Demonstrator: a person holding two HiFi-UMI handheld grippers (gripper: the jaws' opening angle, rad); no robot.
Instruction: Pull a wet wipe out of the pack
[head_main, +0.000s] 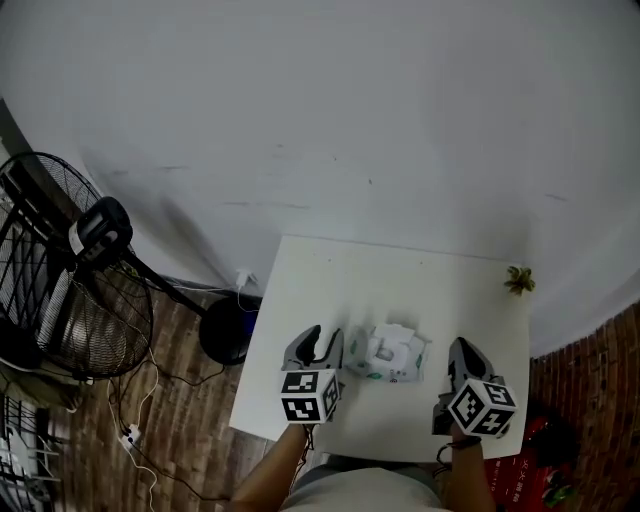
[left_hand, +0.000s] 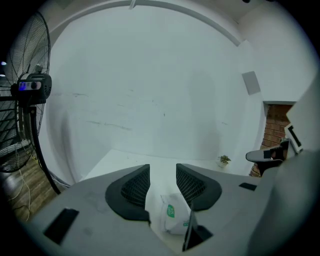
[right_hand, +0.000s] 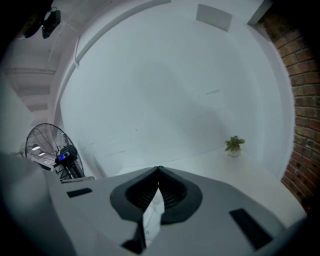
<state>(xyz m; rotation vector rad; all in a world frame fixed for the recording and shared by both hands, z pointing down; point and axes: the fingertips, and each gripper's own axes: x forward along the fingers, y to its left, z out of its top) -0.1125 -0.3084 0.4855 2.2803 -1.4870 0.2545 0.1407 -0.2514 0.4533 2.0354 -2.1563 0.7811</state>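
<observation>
Risk of dragging the whole wet-wipe pack (head_main: 388, 358) off the desk (head_main: 400, 280) with the sheet, if tugged while unpinned. Risk too of tearing the white tuft (head_main: 393, 333) on top, if pinched shallowly. Pack at mid-desk between both grippers, touching neither. Left gripper (left_hand: 162, 172) with fingers spread, pack low in the gap. Right gripper (right_hand: 159, 172) with fingers pressed together at the tips, apparently on nothing. Green round logo on the pack, lettering too small to read.

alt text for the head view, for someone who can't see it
A white and green wet wipe pack lies on a white square table between two hand-held grey grippers: the left gripper close beside it, the right gripper farther off. A black standing fan is on the wooden floor at left.
</observation>
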